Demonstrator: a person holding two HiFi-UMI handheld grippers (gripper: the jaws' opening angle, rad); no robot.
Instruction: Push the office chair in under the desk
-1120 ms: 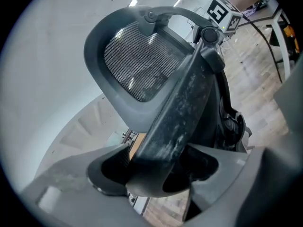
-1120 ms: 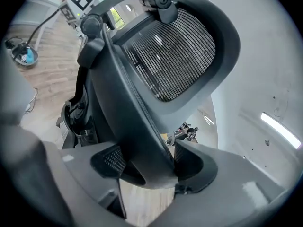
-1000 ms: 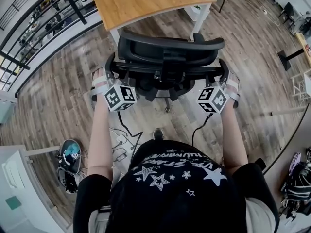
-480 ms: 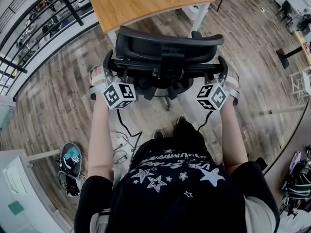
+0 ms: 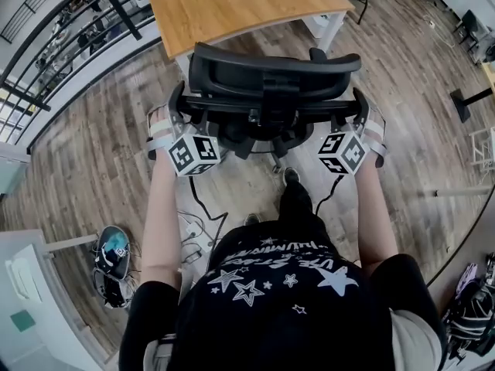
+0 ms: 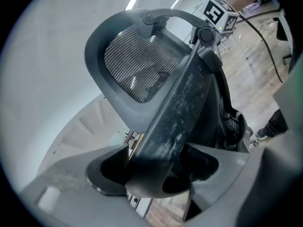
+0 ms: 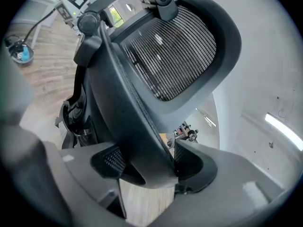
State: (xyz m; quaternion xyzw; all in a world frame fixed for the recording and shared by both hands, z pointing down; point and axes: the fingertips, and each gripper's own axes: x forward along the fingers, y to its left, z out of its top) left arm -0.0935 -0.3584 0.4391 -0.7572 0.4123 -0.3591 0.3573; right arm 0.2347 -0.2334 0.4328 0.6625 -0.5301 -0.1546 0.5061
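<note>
The black office chair [image 5: 271, 91] stands in front of me, its mesh headrest [image 5: 274, 68] just short of the wooden desk [image 5: 232, 2]. My left gripper [image 5: 177, 107] is shut on the left edge of the chair's back frame [image 6: 177, 112], which fills the gap between the jaws of the left gripper [image 6: 154, 174]. My right gripper [image 5: 360, 110] is shut on the right edge of the back frame [image 7: 128, 112]. In the right gripper view that frame sits tight between both pads of the right gripper [image 7: 144, 167]. The seat and wheels are mostly hidden under the backrest.
A white desk leg [image 5: 329, 25] stands at the far right of the desk. A black railing [image 5: 77, 22] runs along the left. Cables [image 5: 193, 234] and a dark round object [image 5: 112, 250] lie on the wood floor beside me. A white cabinet [image 5: 23, 284] sits at lower left.
The chair and both grippers have moved forward toward the desk. The person's foot has stepped forward behind the chair.
</note>
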